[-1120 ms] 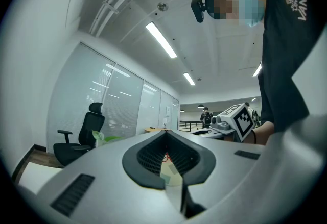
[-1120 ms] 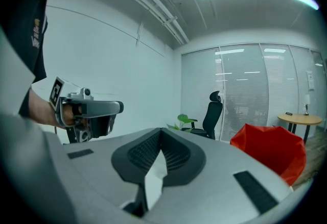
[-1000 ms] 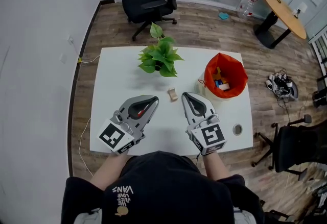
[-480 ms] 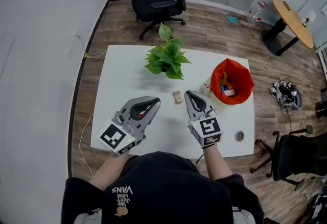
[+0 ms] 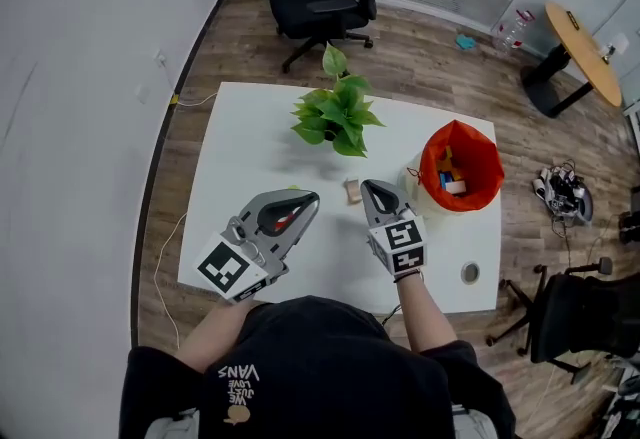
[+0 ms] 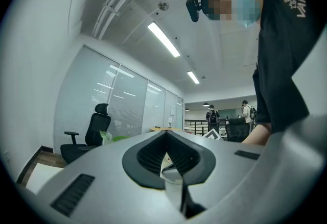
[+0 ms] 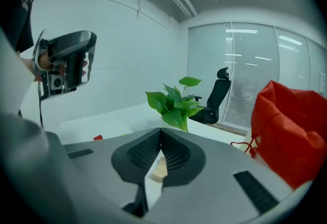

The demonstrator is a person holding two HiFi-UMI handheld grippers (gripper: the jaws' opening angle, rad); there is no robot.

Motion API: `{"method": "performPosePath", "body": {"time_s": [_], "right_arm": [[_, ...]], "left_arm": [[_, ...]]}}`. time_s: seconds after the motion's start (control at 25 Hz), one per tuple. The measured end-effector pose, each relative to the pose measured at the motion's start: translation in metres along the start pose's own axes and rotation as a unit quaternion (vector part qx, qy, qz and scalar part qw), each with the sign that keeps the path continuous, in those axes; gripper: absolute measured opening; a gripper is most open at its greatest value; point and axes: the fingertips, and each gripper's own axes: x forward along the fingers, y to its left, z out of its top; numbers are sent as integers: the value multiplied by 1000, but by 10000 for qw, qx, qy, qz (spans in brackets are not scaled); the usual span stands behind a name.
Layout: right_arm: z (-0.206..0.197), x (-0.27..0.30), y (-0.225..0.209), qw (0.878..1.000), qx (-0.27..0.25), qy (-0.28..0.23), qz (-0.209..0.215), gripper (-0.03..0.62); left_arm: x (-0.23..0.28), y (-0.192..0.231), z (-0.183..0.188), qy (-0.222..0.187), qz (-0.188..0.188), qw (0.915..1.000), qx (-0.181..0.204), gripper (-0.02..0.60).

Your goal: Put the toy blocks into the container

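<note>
Right tool (image 5: 369, 186), jaws together and empty, tilts down towards a tan toy block (image 5: 352, 190) just left of its tip on the white worktop (image 5: 250, 147), probably lining up a pick. The red container (image 5: 436, 155), already holding blocks, stands just right. Left tool (image 5: 311, 196), also closed and empty, hangs aside.

Bright, even ceiling strip lights (image 6: 163, 39); soft shadows on table (image 5: 250, 157); fisheye bending at edges; close foreground blurred.

A small pale wooden toy block (image 5: 352, 189) lies flat on the white desk (image 5: 250, 147), near the left side of the red fabric bag container (image 5: 488, 165) and not touching it. The bag stands upright with its mouth open, holding yellow, blue and white blocks (image 5: 452, 185). A small red block (image 7: 97, 138) lies farther left.
</note>
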Motion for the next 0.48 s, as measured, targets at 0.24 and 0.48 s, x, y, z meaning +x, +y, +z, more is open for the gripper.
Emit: {"method": "performPosePath", "body": {"time_s": [0.24,0.48], "right_arm": [[-29,19,4,9988,-105,435,194,18],[-46,30,4,9966,1,714,405,20]], "left_arm": [[-1,0,0,3,22,10000,11,11],[-1,-1,0,3,38,10000,-32,11]]}}
